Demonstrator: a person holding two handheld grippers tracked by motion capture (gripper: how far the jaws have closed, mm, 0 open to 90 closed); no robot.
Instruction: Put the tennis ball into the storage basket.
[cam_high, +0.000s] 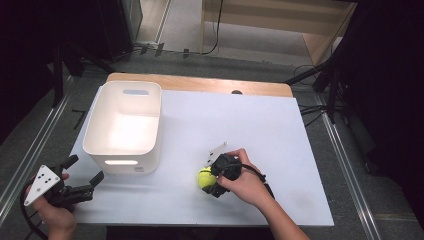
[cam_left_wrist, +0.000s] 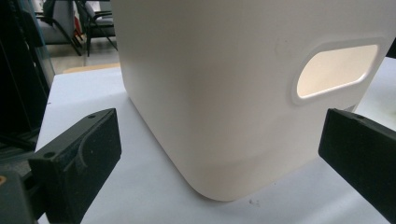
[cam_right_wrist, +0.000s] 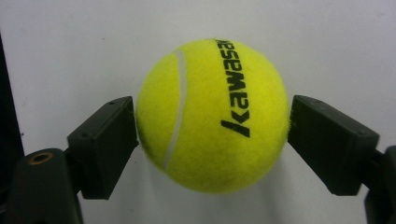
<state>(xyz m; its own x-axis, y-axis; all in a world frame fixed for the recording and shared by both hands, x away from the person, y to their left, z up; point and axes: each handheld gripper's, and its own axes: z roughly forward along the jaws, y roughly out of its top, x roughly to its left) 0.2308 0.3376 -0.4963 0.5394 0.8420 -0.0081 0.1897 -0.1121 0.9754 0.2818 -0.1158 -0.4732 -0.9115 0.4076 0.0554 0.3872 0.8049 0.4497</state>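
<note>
A yellow tennis ball (cam_high: 203, 177) with black lettering lies on the white table top (cam_high: 250, 125), right of the middle and toward the front. My right gripper (cam_high: 209, 183) reaches it from the right, held by a hand. In the right gripper view both black pads (cam_right_wrist: 109, 140) touch the sides of the ball (cam_right_wrist: 212, 114), so the right gripper (cam_right_wrist: 212, 144) is shut on it. My left gripper (cam_high: 87, 168) is held at the front left corner, open, with nothing between its fingers. It points at the near corner of a white bin (cam_left_wrist: 210, 93).
The white plastic bin (cam_high: 122, 162) stands at the left of the table, with an oval handle cut-out (cam_left_wrist: 336, 70) in its near wall. A wooden strip (cam_high: 200, 84) runs along the table's far edge. Dark stands and cables surround the table on the floor.
</note>
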